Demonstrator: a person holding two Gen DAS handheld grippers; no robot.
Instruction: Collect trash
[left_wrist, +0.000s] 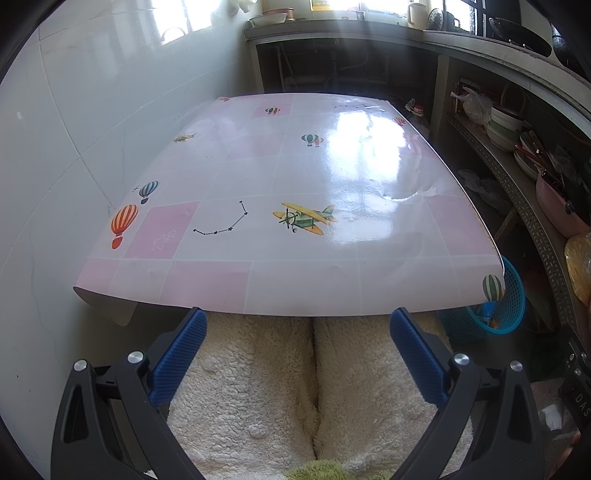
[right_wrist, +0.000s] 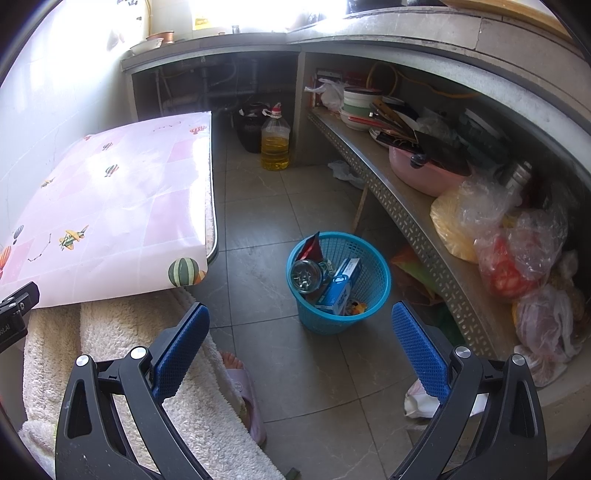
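Blue basket (right_wrist: 340, 284) sits ahead between the right gripper (right_wrist: 301, 341) fingers; spread, empty.

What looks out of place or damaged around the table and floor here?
The tablecloth has a torn, wrinkled spot near its right edge. A crumpled white bag lies loose on the floor by the shelf.

Glossy pink vinyl tablecloth (left_wrist: 295, 206); blue plastic mesh basket (right_wrist: 373, 291); fluffy cream fleece trousers (left_wrist: 266, 387); matt grey floor tiles (right_wrist: 258, 206).

Pink-and-white checked tablecloth (left_wrist: 295, 206) with balloons and planes; blue mesh basket (right_wrist: 373, 295); blue textured fingers (right_wrist: 419, 349).
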